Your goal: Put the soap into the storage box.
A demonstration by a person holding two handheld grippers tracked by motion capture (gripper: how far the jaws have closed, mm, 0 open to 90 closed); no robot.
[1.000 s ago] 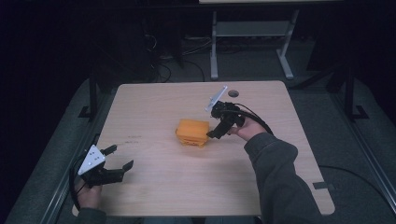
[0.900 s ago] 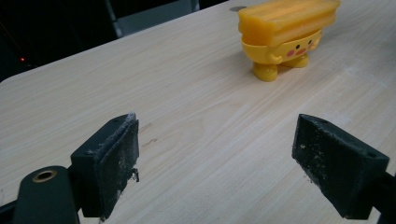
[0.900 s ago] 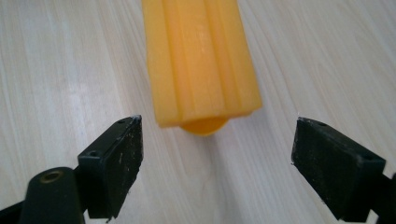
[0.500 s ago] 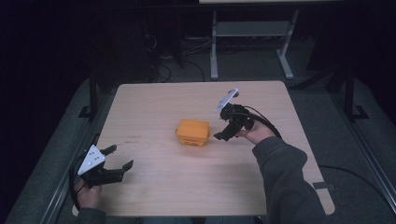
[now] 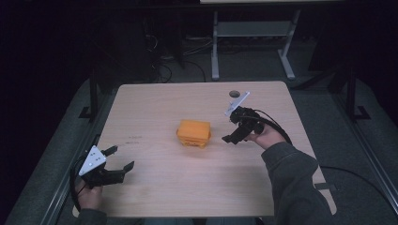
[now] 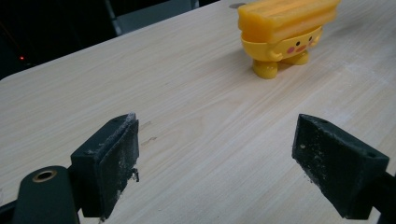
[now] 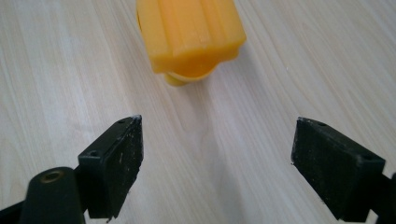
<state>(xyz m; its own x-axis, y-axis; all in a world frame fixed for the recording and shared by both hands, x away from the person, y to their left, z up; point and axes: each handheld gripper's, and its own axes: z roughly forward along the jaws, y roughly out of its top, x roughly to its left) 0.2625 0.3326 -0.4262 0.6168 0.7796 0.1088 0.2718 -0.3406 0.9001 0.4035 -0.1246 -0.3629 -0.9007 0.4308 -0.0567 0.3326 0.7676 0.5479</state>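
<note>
Now | right gripper (image 5: 234, 132) fingers apart, near orange toy (image 5: 193, 132) | left gripper (image 5: 116, 164) idle

A pale wooden table (image 5: 155, 112) stretches beneath both tongs. A small dark round spot (image 5: 233, 93) lies on it just beyond the right tongs. Farther past them, a grey metal stand (image 5: 251, 42) rises from the dark floor (image 5: 338, 117).

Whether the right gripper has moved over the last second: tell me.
Yes. The right gripper has drawn back from the orange toy, toward the table's right edge; it was touching the toy and now stands clear, jaws open.
</note>
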